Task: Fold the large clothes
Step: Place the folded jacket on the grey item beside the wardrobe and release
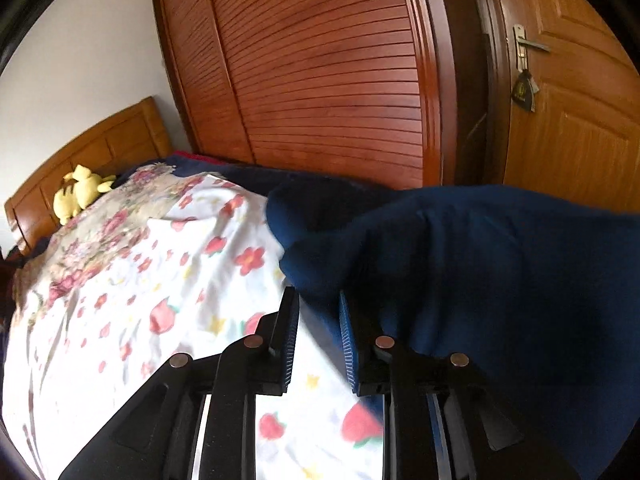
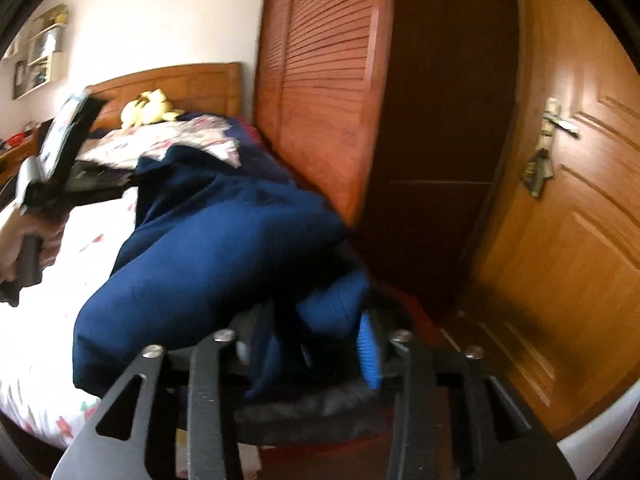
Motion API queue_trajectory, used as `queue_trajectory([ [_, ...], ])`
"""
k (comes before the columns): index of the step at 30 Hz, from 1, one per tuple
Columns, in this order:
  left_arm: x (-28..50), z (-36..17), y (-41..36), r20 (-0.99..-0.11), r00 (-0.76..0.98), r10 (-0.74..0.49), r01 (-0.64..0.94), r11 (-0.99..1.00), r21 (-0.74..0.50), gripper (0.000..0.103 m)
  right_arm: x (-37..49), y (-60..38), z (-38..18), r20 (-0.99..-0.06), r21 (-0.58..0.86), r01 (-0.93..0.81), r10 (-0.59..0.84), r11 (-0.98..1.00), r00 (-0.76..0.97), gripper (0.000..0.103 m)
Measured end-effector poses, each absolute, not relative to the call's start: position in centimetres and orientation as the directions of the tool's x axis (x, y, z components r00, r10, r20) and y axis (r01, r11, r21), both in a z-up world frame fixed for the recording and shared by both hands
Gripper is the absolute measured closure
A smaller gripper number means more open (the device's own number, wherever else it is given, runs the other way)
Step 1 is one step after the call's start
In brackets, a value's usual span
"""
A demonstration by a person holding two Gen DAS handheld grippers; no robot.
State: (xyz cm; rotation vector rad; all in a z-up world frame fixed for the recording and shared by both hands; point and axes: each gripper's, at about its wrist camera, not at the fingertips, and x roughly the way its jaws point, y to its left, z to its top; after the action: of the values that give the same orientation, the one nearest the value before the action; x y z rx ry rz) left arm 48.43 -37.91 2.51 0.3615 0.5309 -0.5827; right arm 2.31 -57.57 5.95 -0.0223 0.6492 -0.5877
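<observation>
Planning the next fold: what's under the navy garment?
The floral bedsheet shows beside and beneath the navy garment's near edge. Whatever else lies under its bunched bulk is covered.

Navy garment (image 1: 500, 248); white red-flowered sheet (image 1: 120, 300); yellow plush (image 1: 80, 194).

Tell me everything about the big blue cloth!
The cloth is dark navy, soft and matte, like thick cotton, with no print showing. It lies bunched and rumpled, not flat, on the flowered sheet at the bed's edge nearest the wardrobe. Rounded folds bulge up and one end trails toward the pillows. A bunch of it sits between the right gripper fingers. Another edge lies by the left gripper, whose jaws stand apart with a gap; that edge only brushes one finger.
</observation>
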Motion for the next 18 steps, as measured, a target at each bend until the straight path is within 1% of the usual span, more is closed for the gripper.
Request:
queue_trajectory([
  [4,46.1,2.5,-33.8,-0.538,0.716,-0.446,0.613,0.770,0.178,0.081,1.0,-58.0,8.5,-0.510,-0.199,0.541,-0.558,0.817,0.654,0.057],
  [5,45.4,2.7,-32.6,-0.527,0.719,-0.454,0.616,0.767,0.180,0.079,1.1,-57.6,8.9,-0.503,-0.199,0.542,-0.560,0.817,0.658,0.057],
  [7,44.0,3.0,-30.7,-0.510,0.720,-0.471,0.623,0.762,0.176,0.076,1.2,-56.5,10.2,-0.460,-0.201,0.537,-0.563,0.819,0.687,0.057],
  [9,42.2,3.3,-28.6,-0.496,0.714,-0.495,0.635,0.756,0.160,0.072,2.2,-55.5,11.0,-0.449,-0.201,0.504,-0.536,0.840,0.715,0.057],
  [11,40.6,3.6,-27.0,-0.487,0.703,-0.519,0.648,0.749,0.137,0.067,3.6,-54.2,11.0,-0.458,-0.192,0.465,-0.498,0.864,0.736,0.057],
  [12,39.6,3.7,-26.0,-0.479,0.702,-0.527,0.650,0.749,0.130,0.066,4.1,-53.7,10.7,-0.470,-0.187,0.448,-0.480,0.874,0.740,0.057],
  [14,38.0,3.9,-23.5,-0.465,0.697,-0.546,0.658,0.745,0.110,0.060,5.6,-53.6,10.0,-0.502,-0.163,0.427,-0.448,0.889,0.740,0.057],
  [18,33.9,4.7,-20.2,-0.442,0.681,-0.584,0.671,0.740,0.055,0.051,7.8,-55.6,7.4,-0.572,-0.131,0.447,-0.436,0.885,0.695,0.057],
])
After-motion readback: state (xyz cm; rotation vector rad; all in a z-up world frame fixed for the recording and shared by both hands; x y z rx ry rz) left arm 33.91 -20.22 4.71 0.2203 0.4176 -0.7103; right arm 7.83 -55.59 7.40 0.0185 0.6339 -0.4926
